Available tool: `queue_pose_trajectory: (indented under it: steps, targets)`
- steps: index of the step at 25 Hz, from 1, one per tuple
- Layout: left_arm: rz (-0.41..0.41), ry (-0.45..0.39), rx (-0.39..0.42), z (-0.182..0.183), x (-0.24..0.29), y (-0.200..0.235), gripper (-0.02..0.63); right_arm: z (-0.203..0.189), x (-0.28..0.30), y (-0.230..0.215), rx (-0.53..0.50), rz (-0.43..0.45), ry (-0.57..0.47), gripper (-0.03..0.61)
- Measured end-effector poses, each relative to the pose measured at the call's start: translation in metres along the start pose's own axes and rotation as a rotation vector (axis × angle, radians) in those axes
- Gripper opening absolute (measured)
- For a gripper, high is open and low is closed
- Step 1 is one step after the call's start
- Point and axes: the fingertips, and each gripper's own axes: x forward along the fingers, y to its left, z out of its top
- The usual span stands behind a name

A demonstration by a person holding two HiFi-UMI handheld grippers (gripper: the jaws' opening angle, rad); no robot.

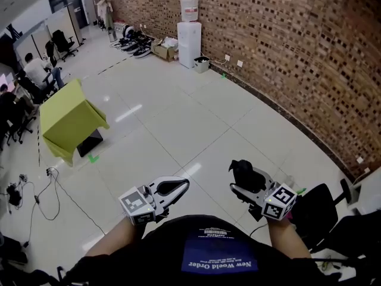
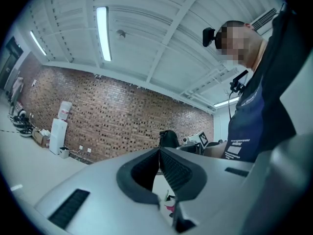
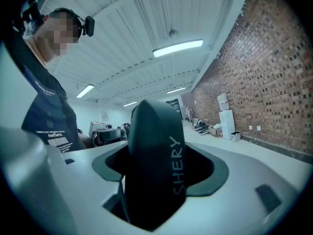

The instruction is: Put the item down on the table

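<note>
Black and smooth-sided, the item (image 3: 154, 165) stands upright between the jaws of the right gripper (image 3: 156, 180), with white letters reading SHERY down its side. Both pads press on its flanks, so the jaws stand wide and are clamped on it. In the head view the item (image 1: 244, 173) rides at the tip of the right gripper (image 1: 243, 183), at about 4 o'clock from the centre of that view, held in the air over the pale tiled floor (image 1: 178, 118).

The left gripper (image 2: 160, 168) has its jaws together with nothing between them; in the head view it (image 1: 175, 187) sits at about 6 o'clock, level with the right one and apart from it.

The table (image 1: 68, 121), draped in a yellow-green cloth, stands at 10 o'clock, well apart from both grippers. A brick wall (image 1: 286, 46) runs from 12 to 3 o'clock, with a white water dispenser (image 1: 189, 37) against it at 12. A dark chair (image 1: 318, 210) is just beside the right gripper at 4 o'clock.
</note>
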Motion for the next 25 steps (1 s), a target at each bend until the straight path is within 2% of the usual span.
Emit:
queue_pose_trajectory:
  steps: [6,13,17,20,25]
  targets:
    - [0.005,-0.031,-0.024,0.011,0.004,0.091,0.005,0.010,0.075,-0.049,0.005,0.002,0.025,0.325]
    - [-0.011,-0.013,-0.004,0.049,0.012,0.245,0.005,0.062,0.209,-0.127,0.000,0.006,0.000,0.325]
    - [-0.005,-0.007,0.008,0.072,-0.001,0.323,0.005,0.084,0.280,-0.157,-0.022,0.003,0.002,0.325]
    - [0.018,-0.009,0.012,0.078,-0.019,0.363,0.005,0.089,0.322,-0.167,-0.022,0.010,0.013,0.325]
    - [0.096,-0.028,0.008,0.082,-0.034,0.422,0.005,0.095,0.383,-0.193,-0.028,0.081,0.037,0.325]
